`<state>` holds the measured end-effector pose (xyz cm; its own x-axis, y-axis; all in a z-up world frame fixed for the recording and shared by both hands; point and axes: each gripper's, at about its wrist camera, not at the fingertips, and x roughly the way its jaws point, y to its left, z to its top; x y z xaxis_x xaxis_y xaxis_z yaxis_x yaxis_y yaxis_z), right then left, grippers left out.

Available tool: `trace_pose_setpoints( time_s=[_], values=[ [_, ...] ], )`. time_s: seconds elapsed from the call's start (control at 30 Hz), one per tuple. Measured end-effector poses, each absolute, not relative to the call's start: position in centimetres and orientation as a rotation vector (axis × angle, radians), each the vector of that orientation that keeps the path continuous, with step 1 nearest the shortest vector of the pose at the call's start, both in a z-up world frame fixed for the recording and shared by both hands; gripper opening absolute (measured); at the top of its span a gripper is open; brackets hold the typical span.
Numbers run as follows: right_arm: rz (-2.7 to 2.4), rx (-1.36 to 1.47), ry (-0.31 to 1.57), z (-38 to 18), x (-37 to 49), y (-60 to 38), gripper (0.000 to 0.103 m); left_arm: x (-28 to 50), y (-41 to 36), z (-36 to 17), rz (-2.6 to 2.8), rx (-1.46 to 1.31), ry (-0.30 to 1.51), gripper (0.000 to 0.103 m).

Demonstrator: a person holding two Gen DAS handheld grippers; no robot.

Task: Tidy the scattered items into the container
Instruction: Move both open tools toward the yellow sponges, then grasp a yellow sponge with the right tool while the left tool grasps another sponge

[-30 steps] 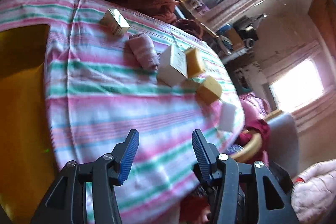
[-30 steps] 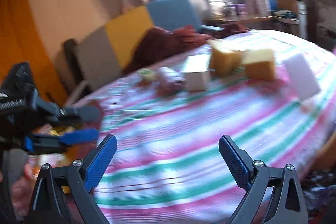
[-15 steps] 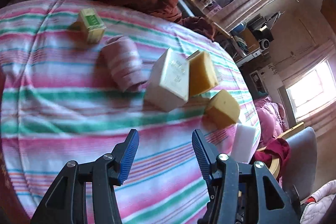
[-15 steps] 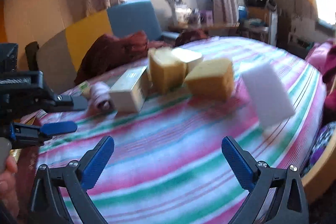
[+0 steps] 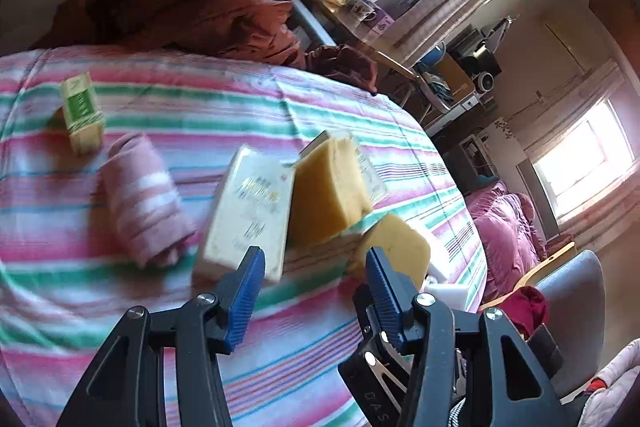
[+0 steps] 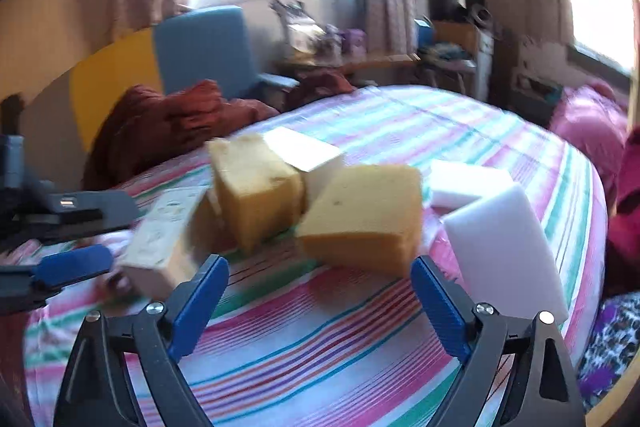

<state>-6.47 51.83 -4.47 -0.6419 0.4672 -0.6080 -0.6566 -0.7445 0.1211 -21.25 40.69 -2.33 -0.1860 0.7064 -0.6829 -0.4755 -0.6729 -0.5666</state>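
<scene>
Two handheld grippers reach over a table (image 5: 320, 367) covered in a pink, green and white striped cloth, where loose items lie in a cluster. No container shows in either view.

The left gripper (image 5: 314, 297) has its jaws spread with nothing between them, just short of a pale carton (image 5: 248, 219). The right gripper (image 6: 320, 303) also stands wide; its jaws have just been closing a little, and nothing is between them yet. It points at the nearer sponge (image 6: 360, 219).

Counted: two yellow sponges, the second (image 6: 252, 187) standing upright just behind the first; two white foam blocks (image 6: 504, 243), one lying behind the other at the table's right edge; the pale carton, and a second pale box (image 6: 308, 157) half hidden behind the sponges; one small green box (image 5: 82, 111) set apart at the far left; one rolled pink striped cloth (image 5: 144, 203) between the green box and the carton.

Sponges and foam blocks look light and soft (they should squash under the pads, so a hold across their broad flat faces, near the middle, seems safest). The cartons look stiff but thin-walled; take them across the narrow sides with gentle pressure. The roll is soft and may unwind, so hold it around its middle.
</scene>
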Motion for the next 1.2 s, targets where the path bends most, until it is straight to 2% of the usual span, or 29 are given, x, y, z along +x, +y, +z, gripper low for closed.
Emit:
trace_pose_setpoints(
  time_s=[0.27, 0.4, 0.53, 0.7, 0.93, 1.03, 1.1, 1.2],
  values=[
    [2.312, -0.806, 0.505, -5.3, -8.8, 55.4, 0.093, -22.8, 44.9, -1.7, 1.922, -1.301, -0.267, 0.053],
    [2.261, -0.841, 0.518, -5.9, -9.4, 56.9, 0.078, -23.4, 47.6, -1.7, 1.934, -1.302, -0.201, 0.053],
    [2.278, -0.828, 0.526, -5.8, -8.8, 56.9, 0.073, -23.0, 48.4, -2.5, 1.928, -1.317, -0.183, 0.053],
    [2.292, -0.822, 0.548, -6.0, -8.1, 56.9, 0.073, -22.8, 49.9, -3.6, 1.923, -1.384, -0.178, 0.053],
    [2.311, -0.823, 0.561, -6.2, -7.7, 56.8, 0.073, -22.6, 52.9, -3.1, 2.078, -1.334, 0.038, 0.054],
    [2.319, -0.835, 0.552, -6.3, -7.7, 56.7, 0.073, -22.6, 53.6, -3.1, 2.096, -1.303, 0.12, 0.058],
    [2.325, -0.832, 0.555, -6.3, -7.5, 56.5, 0.073, -22.8, 53.6, -3.2, 2.103, -1.294, 0.148, 0.06],
    [2.328, -0.835, 0.555, -6.3, -7.6, 56.5, 0.073, -23.0, 53.5, -3.7, 2.109, -1.271, 0.153, 0.059]
  ],
)
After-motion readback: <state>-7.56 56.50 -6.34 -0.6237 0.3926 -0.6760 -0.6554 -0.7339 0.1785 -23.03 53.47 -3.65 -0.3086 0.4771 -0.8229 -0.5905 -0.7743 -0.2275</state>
